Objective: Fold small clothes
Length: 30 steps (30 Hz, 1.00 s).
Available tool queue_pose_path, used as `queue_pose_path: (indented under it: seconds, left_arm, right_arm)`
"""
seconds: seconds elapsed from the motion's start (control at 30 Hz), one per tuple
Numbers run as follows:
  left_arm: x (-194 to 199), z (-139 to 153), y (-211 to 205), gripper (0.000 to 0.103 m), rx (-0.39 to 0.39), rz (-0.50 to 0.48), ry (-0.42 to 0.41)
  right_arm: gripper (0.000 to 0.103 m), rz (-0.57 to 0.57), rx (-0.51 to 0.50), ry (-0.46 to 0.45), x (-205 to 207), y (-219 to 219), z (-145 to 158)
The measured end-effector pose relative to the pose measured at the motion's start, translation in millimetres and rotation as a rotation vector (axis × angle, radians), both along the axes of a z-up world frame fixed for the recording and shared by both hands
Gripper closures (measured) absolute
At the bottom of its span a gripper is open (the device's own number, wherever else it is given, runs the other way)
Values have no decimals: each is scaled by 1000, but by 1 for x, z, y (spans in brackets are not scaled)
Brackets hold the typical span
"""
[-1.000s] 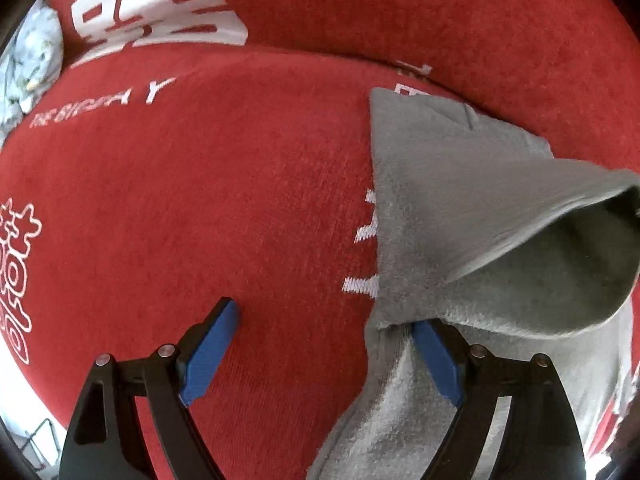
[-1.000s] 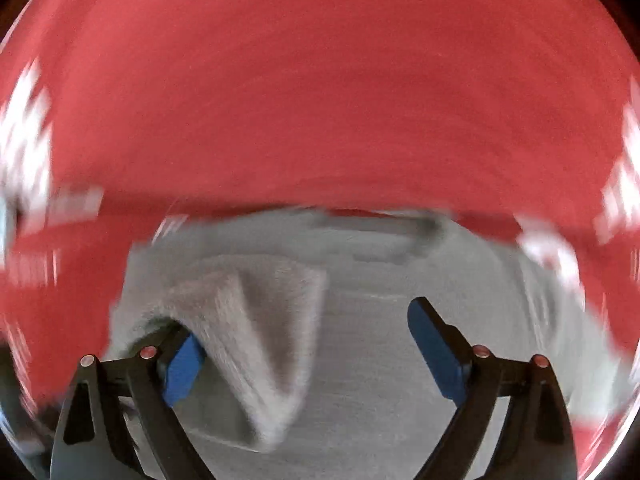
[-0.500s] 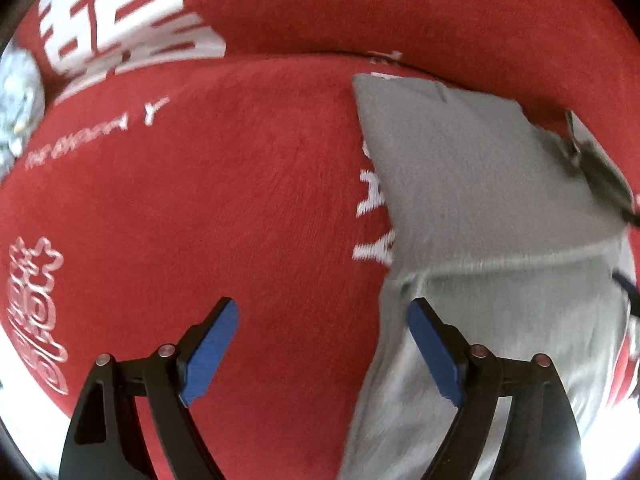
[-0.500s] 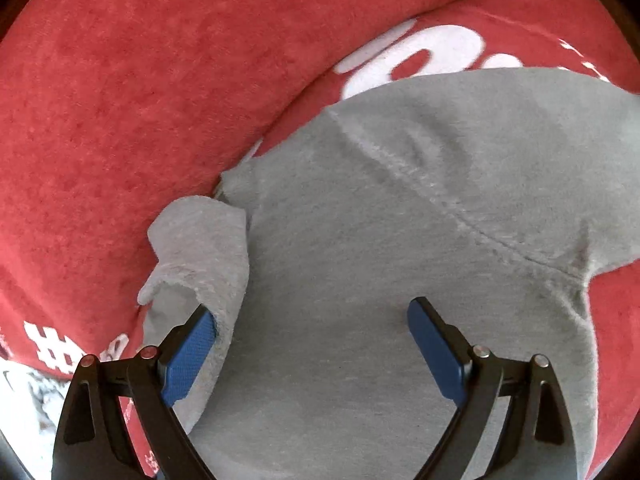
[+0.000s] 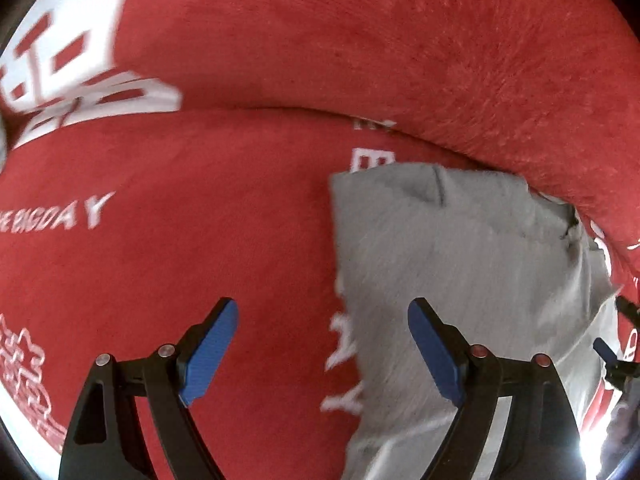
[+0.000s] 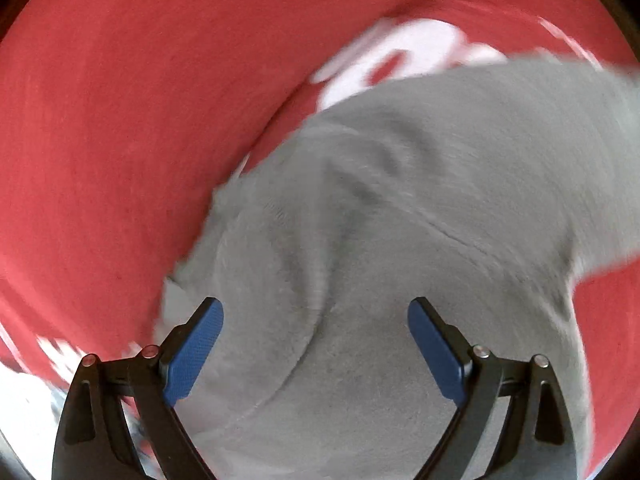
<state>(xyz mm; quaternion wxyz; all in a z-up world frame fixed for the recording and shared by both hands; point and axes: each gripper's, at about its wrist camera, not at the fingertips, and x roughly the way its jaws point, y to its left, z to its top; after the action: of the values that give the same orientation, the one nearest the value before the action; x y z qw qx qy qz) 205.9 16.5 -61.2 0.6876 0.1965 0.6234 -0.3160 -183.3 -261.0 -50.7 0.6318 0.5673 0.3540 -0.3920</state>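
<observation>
A small grey garment (image 5: 460, 264) lies partly folded on a red cloth with white lettering (image 5: 200, 220). In the left wrist view my left gripper (image 5: 322, 346) stands open above the garment's left edge, its right finger over grey fabric and its left finger over bare red cloth. My right gripper (image 6: 314, 346) is open too, hovering over the middle of the same grey garment (image 6: 400, 220), where a curved fold runs between the blue pads. Nothing is pinched in either one. The right gripper's tips (image 5: 612, 352) peek in at the left view's right edge.
Red cloth covers a raised ridge (image 5: 440, 60) behind the garment. Large white characters (image 5: 80, 64) are printed at the far left, with more lettering (image 6: 412, 52) beyond the garment. A pale surface (image 6: 24, 392) shows past the cloth's near edge.
The lifted flap of grey fabric has been laid down flat. Both hands have slid sideways over the garment, and the right gripper has rolled so the garment now lies diagonally in its view.
</observation>
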Motion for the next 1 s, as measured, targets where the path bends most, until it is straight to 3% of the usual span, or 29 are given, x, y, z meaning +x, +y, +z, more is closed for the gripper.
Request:
queue_pose_path:
  seconds: [0.1,0.17,0.2,0.23,0.33,0.4,0.47,0.53,0.63,0.73,0.77,0.83,0.87,0.9,0.93,0.97,1.0]
  left_arm:
    - [2,-5,-15,15,13,-20,-14]
    - [2,-6,-19,15,18,-26,-17]
    - [1,-6,-19,15,20,-26,-13]
    - [1,-7,-18,15,23,-25,-6]
    - [5,-8,-17,15,27,-17,13]
    - [10,-9,-16,15,18,-5,37]
    - [15,-10,-17,15,5,0,60]
    - [18,-13,-21,15,1,-8,84]
    - [21,-19,-26,15,18,-23,100]
    - [36,-28,-27,18,20,-15,115]
    - [40,-28,-24,24,12,-8,121]
    - [47,-28,-24,60,1,-6,112]
    - [47,-28,-24,76,-31,-19,132]
    - [50,-26,-24,91,-57,-24,170]
    - [52,-23,-23,92,-60,-24,170]
    - [55,-19,-22,93,-69,-38,169]
    - [57,-17,-22,93,-75,-49,167]
  right_arm:
    - [10,114,-94,124,20,-9,4]
    - [44,85,-108,145,14,-16,6]
    - [91,31,-64,121,-1,-22,4]
    - [95,-20,-27,97,-13,-25,0]
    - [95,-209,53,23,-65,-17,-5]
    - [94,-242,56,-1,-83,-10,3]
    - [80,-214,85,-70,-89,1,4]
    - [27,-107,131,-175,-76,23,6]
    - [24,66,220,-279,-26,67,-4]
    - [24,144,347,-371,26,104,-31]
    - [24,148,358,-386,36,109,-35]
    - [24,130,344,-405,46,116,-39]
    - [24,120,341,-409,51,112,-37]
    - [32,110,342,-414,62,117,-41]
    - [67,109,347,-420,74,117,-44]
    - [89,120,376,-444,76,117,-48]
    - [97,123,394,-447,85,119,-51]
